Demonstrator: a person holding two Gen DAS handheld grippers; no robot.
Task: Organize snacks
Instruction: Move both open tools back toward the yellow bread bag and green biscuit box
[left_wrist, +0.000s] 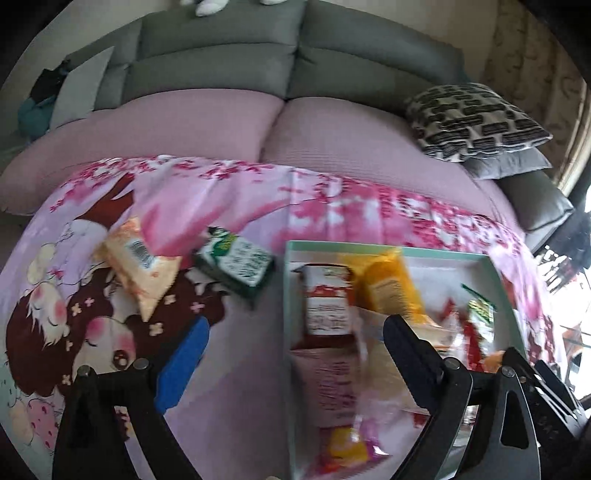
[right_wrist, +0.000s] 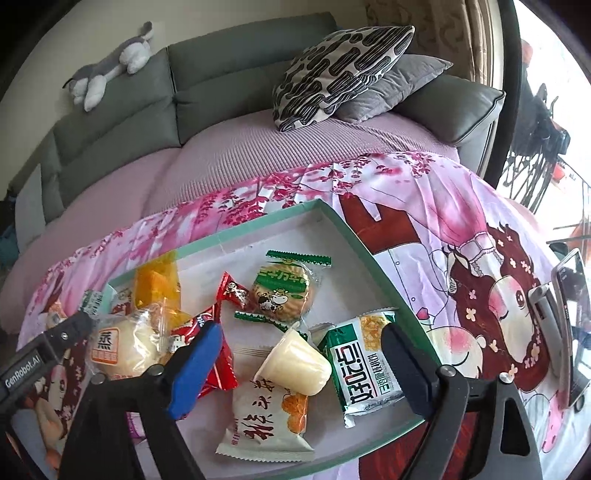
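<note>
Left wrist view: the left gripper (left_wrist: 291, 354) stands with its jaws spread wide and nothing between them, one finger over the printed cloth (left_wrist: 332, 199) and the other over the tray (left_wrist: 399, 248). Two snacks lie on the cloth outside the tray's left wall – an orange-and-cream packet (left_wrist: 142, 267) and, nearer the wall, a green packet (left_wrist: 236, 264). Inside the tray, a red-and-white packet (left_wrist: 327, 299) and a yellow packet (left_wrist: 388, 284) sit toward the far wall; the picture is blurred, so the items nearer the camera cannot be told apart.

Right wrist view: the right gripper (right_wrist: 301, 363) is released, jaws wide, nothing clamped. Between its fingers lies a pale jelly cup (right_wrist: 295, 360) on its side, touched by neither pad. Just beside the right-hand finger rests a green-and-white packet (right_wrist: 364, 363), near the tray's right wall. A white packet with an orange picture (right_wrist: 267, 417) lies by the near edge – partly under the cup. A round biscuit in a green-trimmed wrapper (right_wrist: 284, 291) sits mid-tray. A wrapped bun (right_wrist: 125, 341) and red packets (right_wrist: 207, 354) crowd the left side, where the other gripper's finger tip reaches in
</note>
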